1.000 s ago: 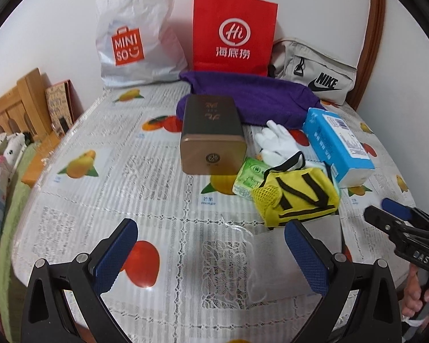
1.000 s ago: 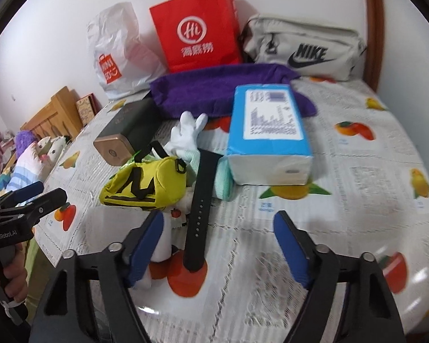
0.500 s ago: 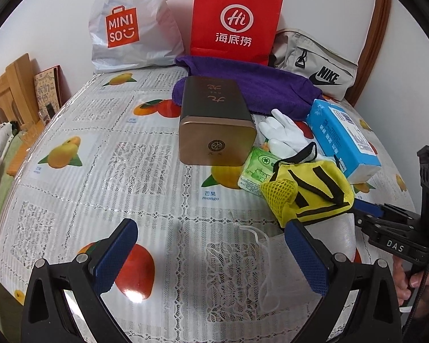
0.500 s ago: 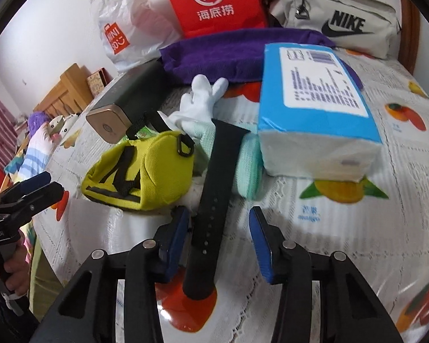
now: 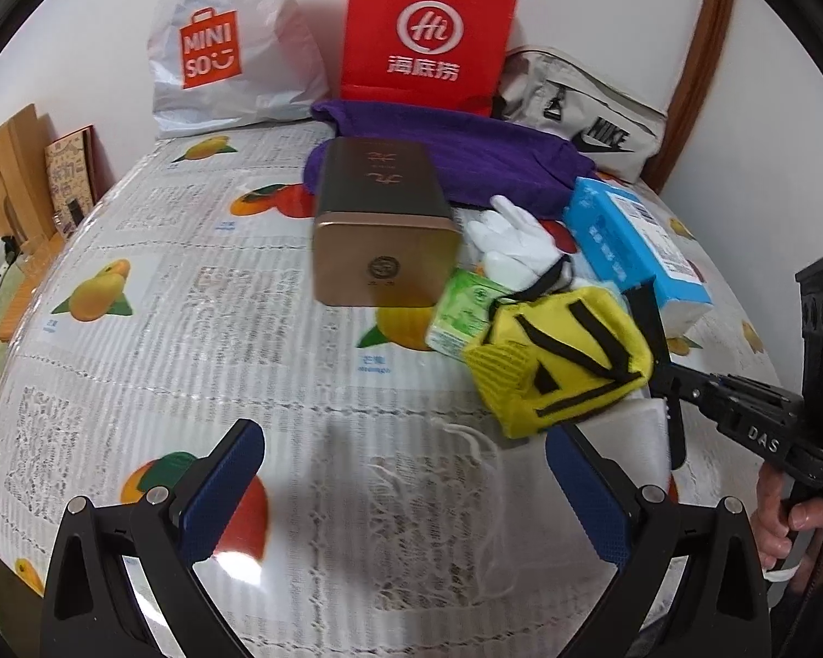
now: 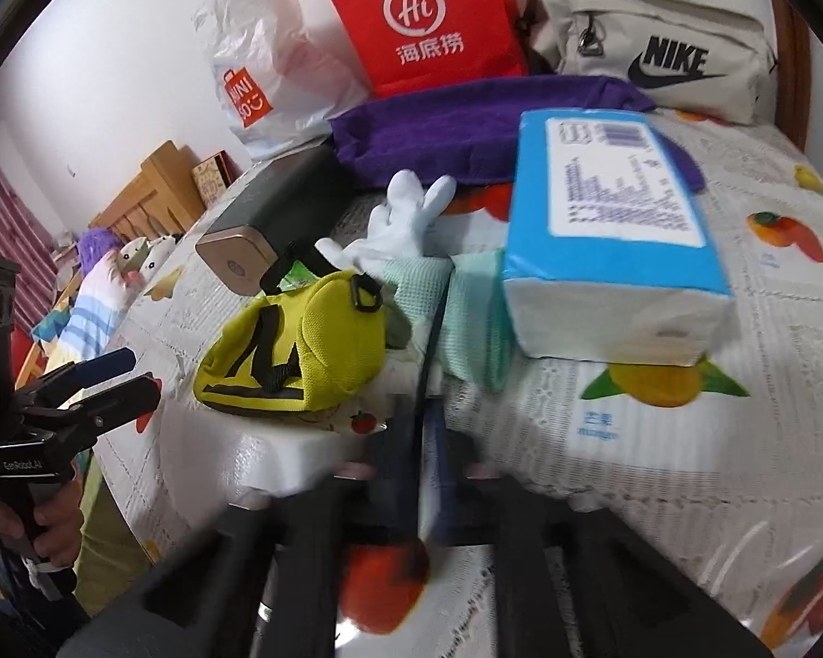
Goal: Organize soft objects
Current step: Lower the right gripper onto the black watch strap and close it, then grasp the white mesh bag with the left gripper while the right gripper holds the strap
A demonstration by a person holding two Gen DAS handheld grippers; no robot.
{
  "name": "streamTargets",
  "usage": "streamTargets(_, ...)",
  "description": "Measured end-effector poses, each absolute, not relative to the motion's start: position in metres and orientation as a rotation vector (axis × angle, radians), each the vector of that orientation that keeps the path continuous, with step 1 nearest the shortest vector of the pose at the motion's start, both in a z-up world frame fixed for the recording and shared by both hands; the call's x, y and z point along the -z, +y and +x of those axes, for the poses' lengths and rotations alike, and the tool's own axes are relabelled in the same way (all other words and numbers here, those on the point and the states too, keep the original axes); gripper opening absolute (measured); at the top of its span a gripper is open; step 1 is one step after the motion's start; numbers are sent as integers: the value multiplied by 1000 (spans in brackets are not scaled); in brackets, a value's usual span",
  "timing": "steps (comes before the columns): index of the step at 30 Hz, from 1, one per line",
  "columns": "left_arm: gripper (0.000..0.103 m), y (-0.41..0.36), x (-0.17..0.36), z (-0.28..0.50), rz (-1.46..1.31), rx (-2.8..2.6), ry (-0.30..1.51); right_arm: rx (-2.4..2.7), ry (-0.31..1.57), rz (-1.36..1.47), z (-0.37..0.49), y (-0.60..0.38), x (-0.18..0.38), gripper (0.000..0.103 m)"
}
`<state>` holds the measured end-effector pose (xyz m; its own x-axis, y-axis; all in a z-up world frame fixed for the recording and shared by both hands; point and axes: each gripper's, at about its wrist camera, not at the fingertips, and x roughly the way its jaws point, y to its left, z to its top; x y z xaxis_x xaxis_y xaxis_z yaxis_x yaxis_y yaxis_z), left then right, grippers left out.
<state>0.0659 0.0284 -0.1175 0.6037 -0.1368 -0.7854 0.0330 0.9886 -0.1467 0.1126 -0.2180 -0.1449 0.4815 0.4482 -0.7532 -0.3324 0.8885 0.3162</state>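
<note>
A black strap (image 6: 430, 340) runs up between the yellow pouch (image 6: 302, 340) and a mint cloth (image 6: 466, 318). My right gripper (image 6: 423, 438) is closing on the strap's near end, and its pads press on it. In the left wrist view that gripper (image 5: 668, 386) comes in from the right, with the strap (image 5: 653, 329) beside the yellow pouch (image 5: 565, 362). My left gripper (image 5: 406, 488) stands open above a white face mask (image 5: 466, 466), touching nothing. A white glove (image 5: 516, 241) and a purple towel (image 5: 466, 148) lie further back.
A bronze box (image 5: 384, 219), a green tissue packet (image 5: 461, 312) and a blue tissue pack (image 5: 631, 241) crowd the pile. Against the wall stand a white Miniso bag (image 5: 219, 49), a red paper bag (image 5: 428, 33) and a grey Nike bag (image 5: 587, 115). The table edge (image 6: 137, 471) drops off at the left.
The right gripper's jaws came together on the black strap, which now stands on edge. That gripper moved forward and down. The left gripper stayed open and tilted slightly.
</note>
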Motion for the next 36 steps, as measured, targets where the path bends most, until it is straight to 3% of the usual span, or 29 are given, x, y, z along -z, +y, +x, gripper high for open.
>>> streamTargets(23, 103, -20, 157, 44, -12, 218, 992, -369, 964, 116, 83, -258, 140, 3)
streamTargets(26, 88, -19, 156, 44, -6, 215, 966, -371, 998, 114, 88, -254, 151, 4)
streamTargets(34, 28, -5, 153, 46, -26, 230, 945, -361, 1013, 104, 104, -237, 161, 8)
streamTargets(36, 19, -1, 153, 48, -53, 241, 946, -359, 1001, 88, 104, -230, 161, 8)
